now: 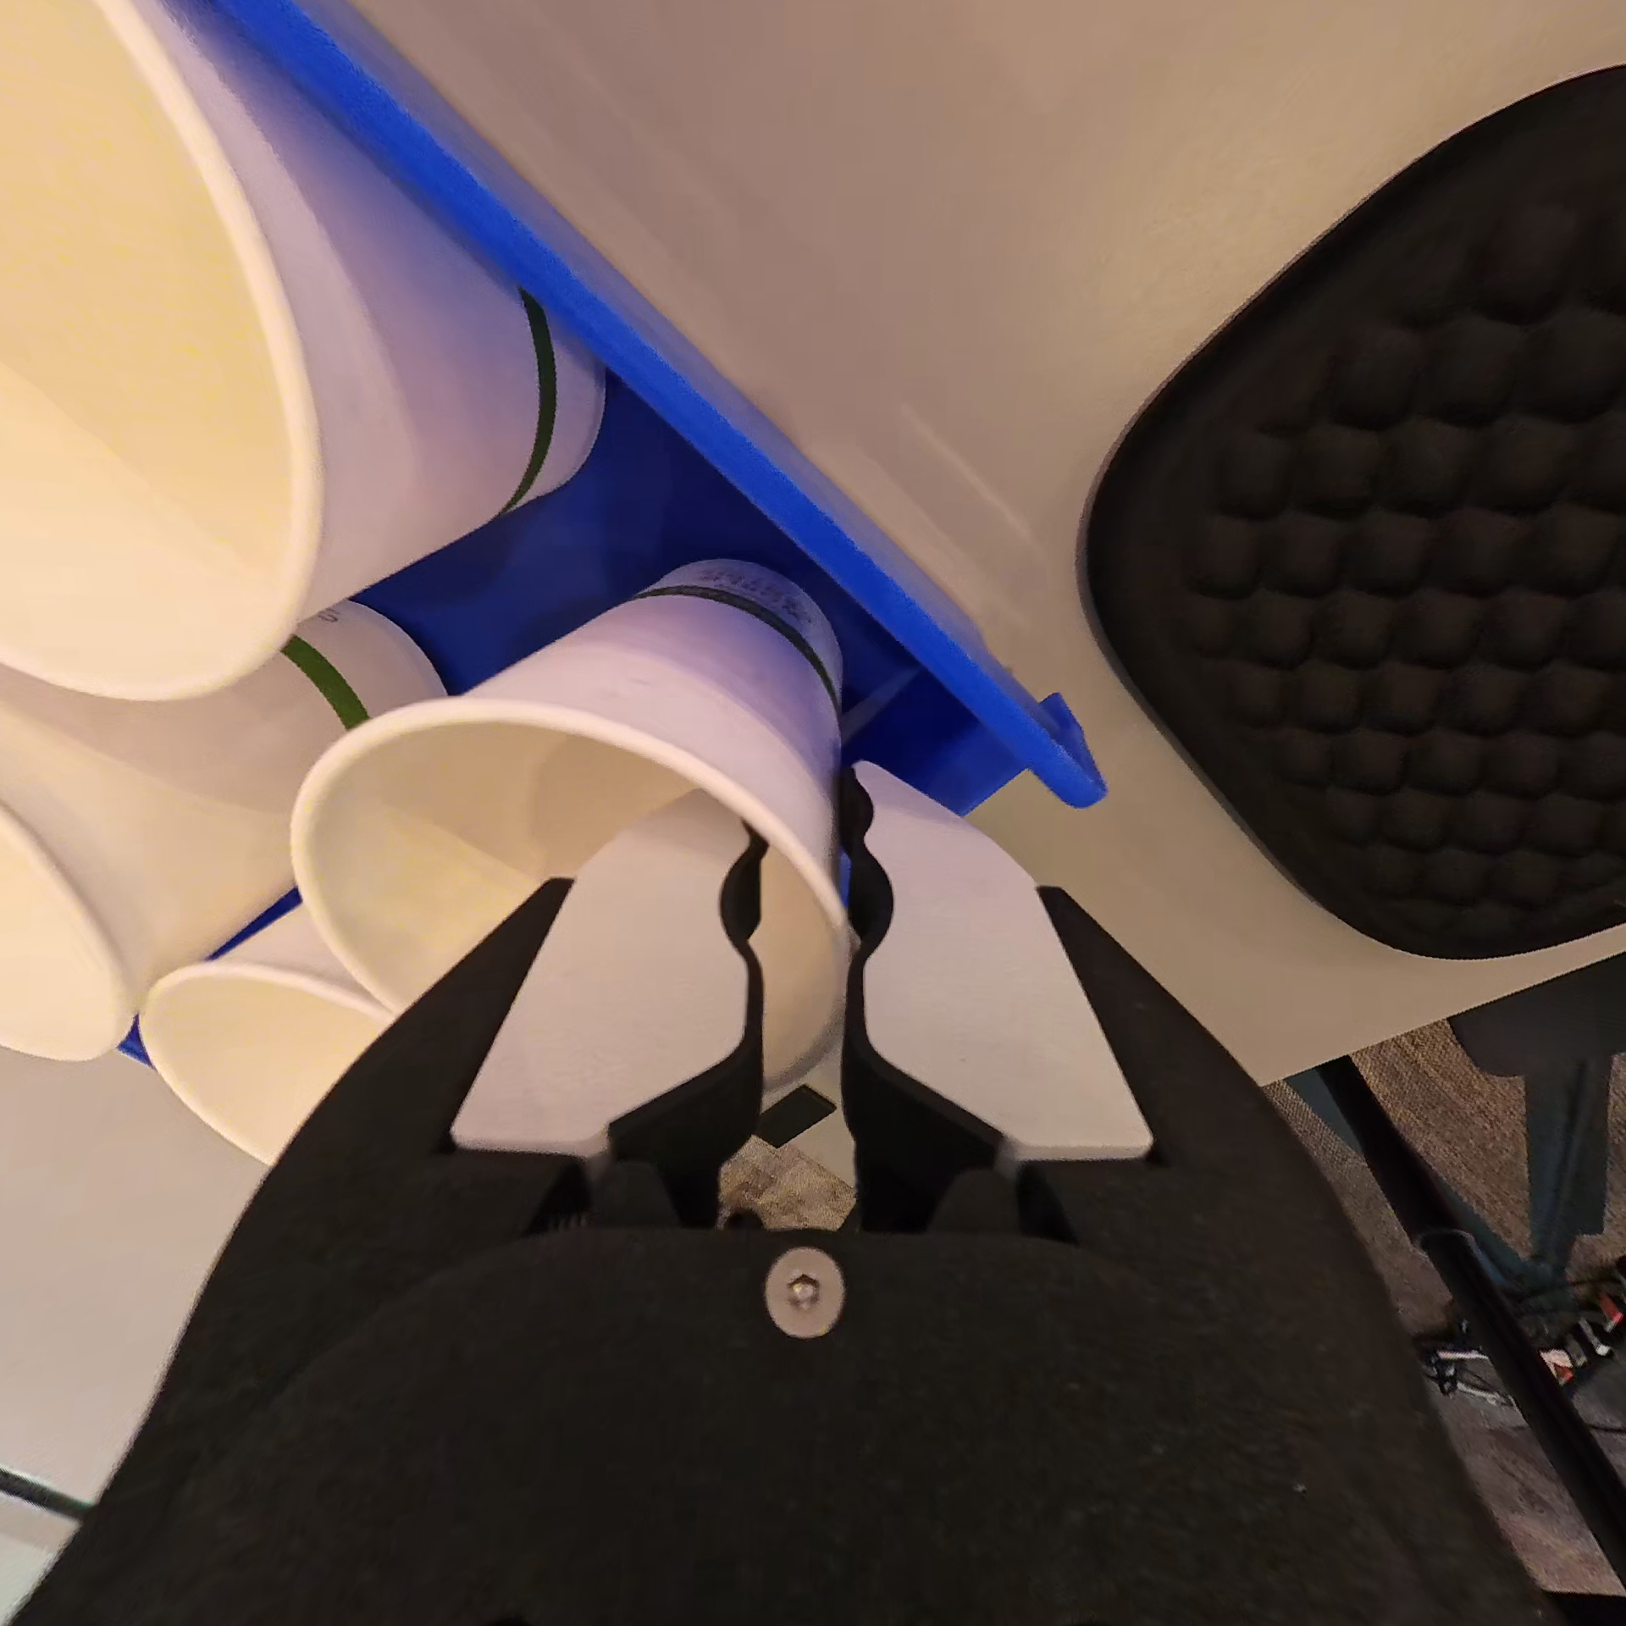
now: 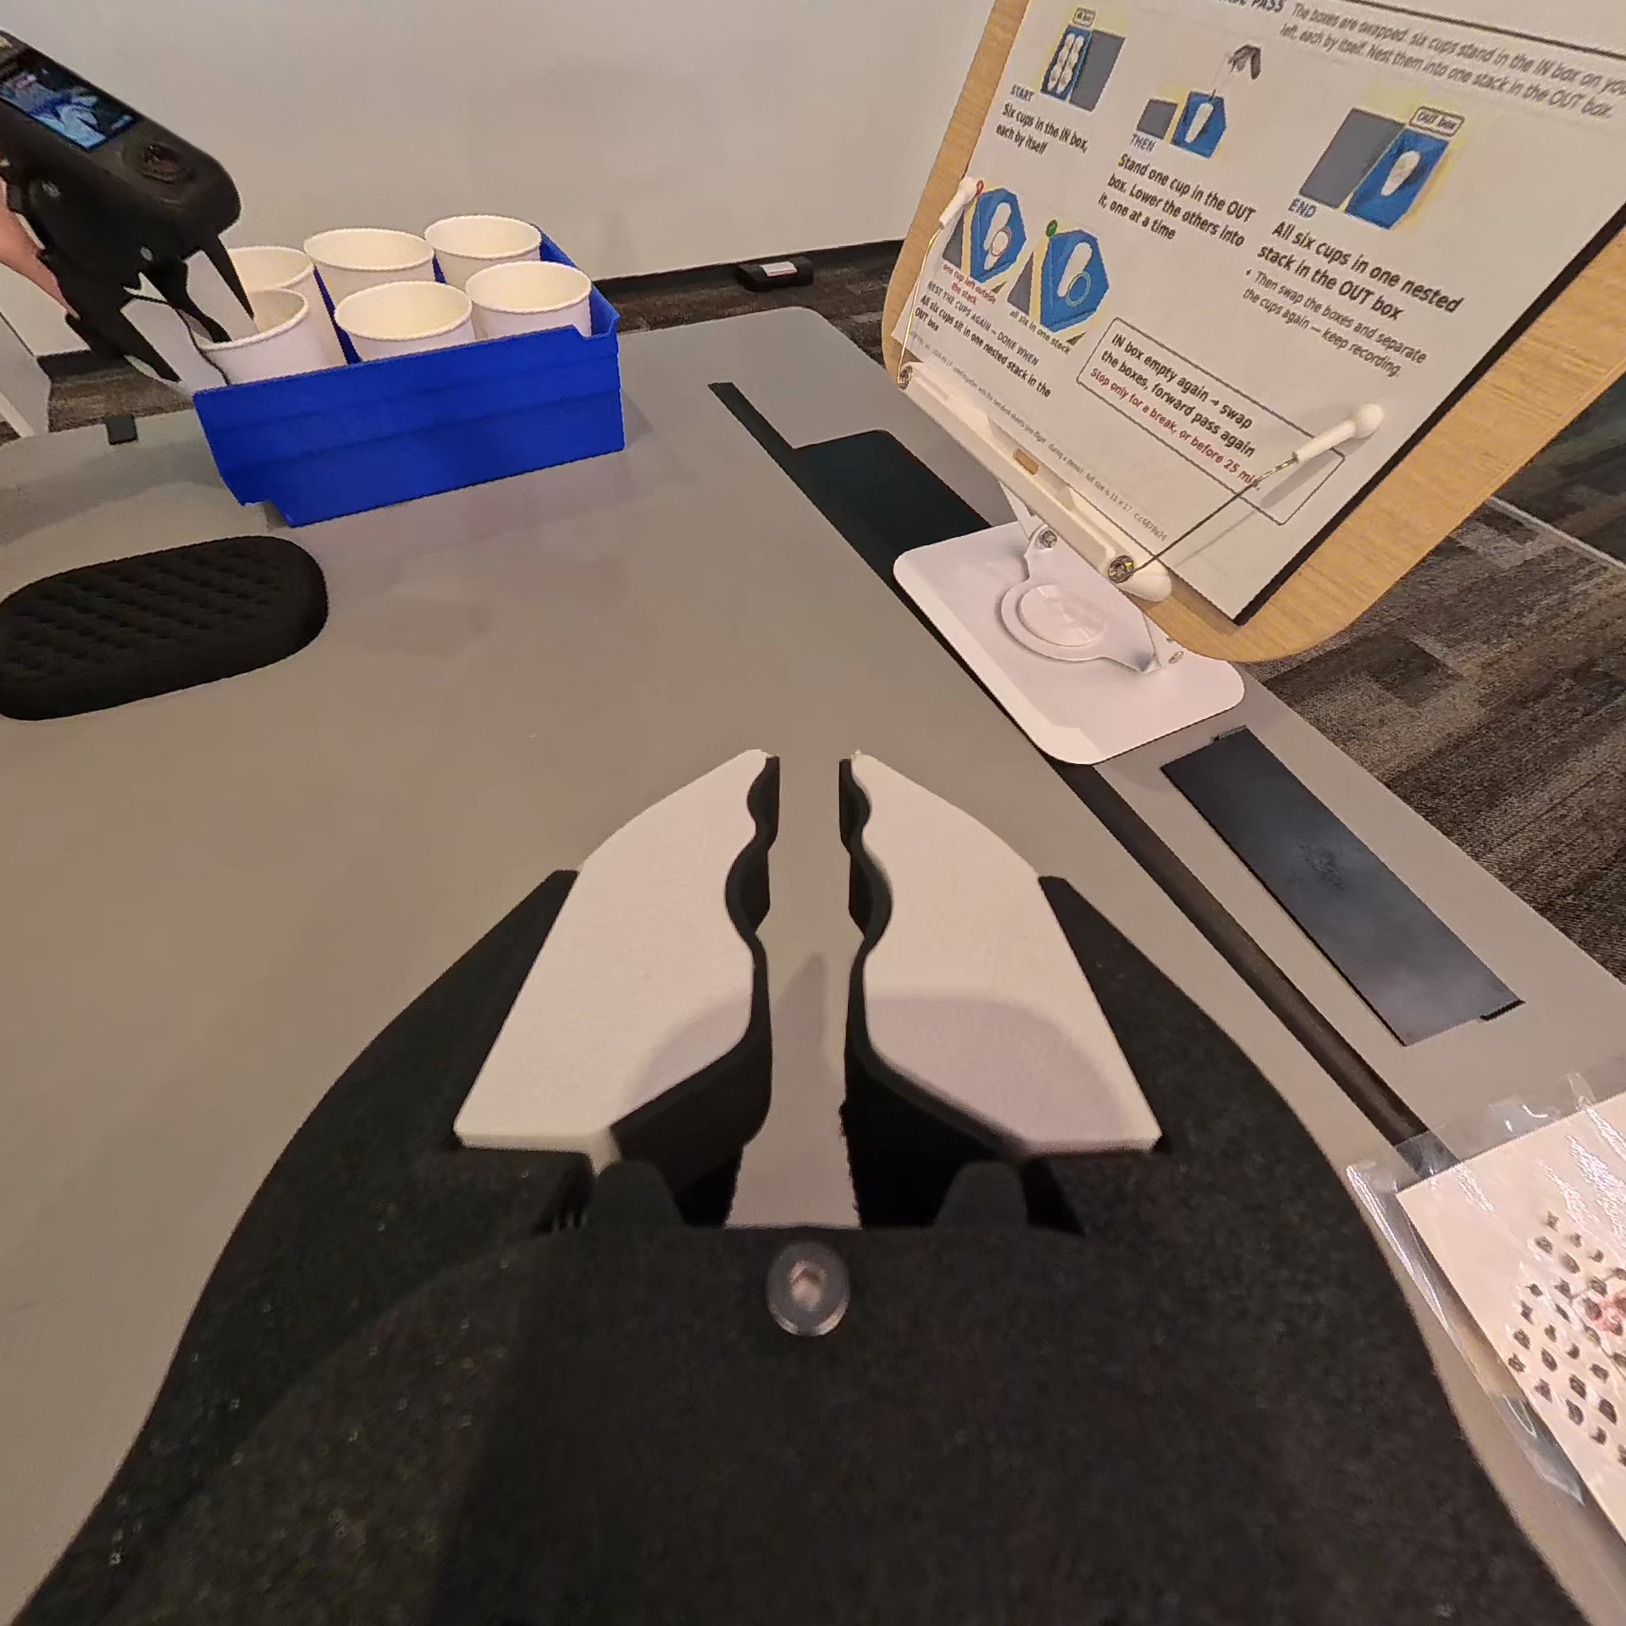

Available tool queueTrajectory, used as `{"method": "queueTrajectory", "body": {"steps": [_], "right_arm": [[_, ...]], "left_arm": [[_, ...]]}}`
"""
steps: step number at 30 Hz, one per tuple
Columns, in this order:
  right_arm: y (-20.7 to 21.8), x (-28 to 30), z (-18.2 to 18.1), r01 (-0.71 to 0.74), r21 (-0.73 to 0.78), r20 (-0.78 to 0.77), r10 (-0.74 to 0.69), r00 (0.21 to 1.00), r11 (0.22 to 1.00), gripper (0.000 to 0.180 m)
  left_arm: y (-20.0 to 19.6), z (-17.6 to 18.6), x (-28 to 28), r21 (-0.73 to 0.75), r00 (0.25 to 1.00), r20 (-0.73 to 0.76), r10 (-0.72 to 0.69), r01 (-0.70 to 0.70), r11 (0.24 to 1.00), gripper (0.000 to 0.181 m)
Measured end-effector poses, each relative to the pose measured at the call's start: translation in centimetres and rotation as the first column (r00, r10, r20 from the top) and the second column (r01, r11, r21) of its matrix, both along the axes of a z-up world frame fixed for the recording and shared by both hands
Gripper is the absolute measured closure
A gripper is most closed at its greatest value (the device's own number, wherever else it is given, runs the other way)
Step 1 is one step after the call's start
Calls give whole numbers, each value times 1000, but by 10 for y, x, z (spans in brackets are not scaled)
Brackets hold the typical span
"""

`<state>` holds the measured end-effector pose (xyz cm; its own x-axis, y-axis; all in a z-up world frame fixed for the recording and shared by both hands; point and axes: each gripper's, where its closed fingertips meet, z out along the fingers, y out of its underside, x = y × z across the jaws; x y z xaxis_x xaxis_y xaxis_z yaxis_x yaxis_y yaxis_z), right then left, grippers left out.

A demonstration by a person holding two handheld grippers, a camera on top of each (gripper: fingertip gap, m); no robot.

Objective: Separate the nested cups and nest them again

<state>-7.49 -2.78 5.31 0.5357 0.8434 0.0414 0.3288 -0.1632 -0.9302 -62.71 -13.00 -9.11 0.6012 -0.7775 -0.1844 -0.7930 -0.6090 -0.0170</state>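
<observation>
Separating looks done: six white paper cups (image 2: 405, 290) stand singly in the blue plastic bin (image 2: 413, 422) at 10 o'clock. Left gripper (image 1: 801, 845) pinches the wall of the corner paper cup (image 1: 616, 774), jaws nearly together; right gripper (image 2: 805, 765) idles, empty, open only a slit. Nesting's all left, I reckon.

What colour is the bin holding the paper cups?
Bright blue bin; the right wrist view shows it best.

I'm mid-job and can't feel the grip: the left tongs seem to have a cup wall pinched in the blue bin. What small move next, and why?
Probably lift the left tongs straight up. They are shut on the white paper cup's wall, one finger inside, one outside. All six cups stand singly in the blue plastic bin, so it should rise freely.
</observation>
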Motion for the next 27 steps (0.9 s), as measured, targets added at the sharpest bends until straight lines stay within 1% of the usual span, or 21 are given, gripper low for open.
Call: {"method": "queueTrajectory", "body": {"steps": [1, 2, 9, 14, 21, 24, 27], "right_arm": [[0, 0, 0, 0, 0, -1, 0, 1000, 1000, 168], [0, 1, 0, 0, -1, -1, 0, 1000, 1000, 168], [3, 2, -6, 2, -20, 12, -1, 1000, 1000, 168], [3, 1, -10, -3, -31, 23, 4, 1000, 1000, 168], [5, -2, -16, -5, -43, 46, 7, 999, 999, 168], [5, -5, -19, -10, -52, 57, 13, 998, 999, 168], [3, -11, -22, -29, -58, 71, 33, 997, 998, 168]], "left_arm": [[0, 0, 1, -4, 1000, 6, -1, 1, 1000, 175], [-1, 0, 1, -9, 1000, 11, -2, 2, 1000, 177], [-4, 3, 4, -21, 1000, 25, -1, 1, 1000, 179], [-7, 18, 13, -17, 999, 24, -26, 26, 1000, 179], [-16, 52, 16, -18, 994, -72, -83, 82, 996, 179], [-21, 74, 21, -23, 991, -94, -99, 97, 995, 179], [-24, 101, 31, -11, 978, -148, -147, 146, 989, 179]]}}
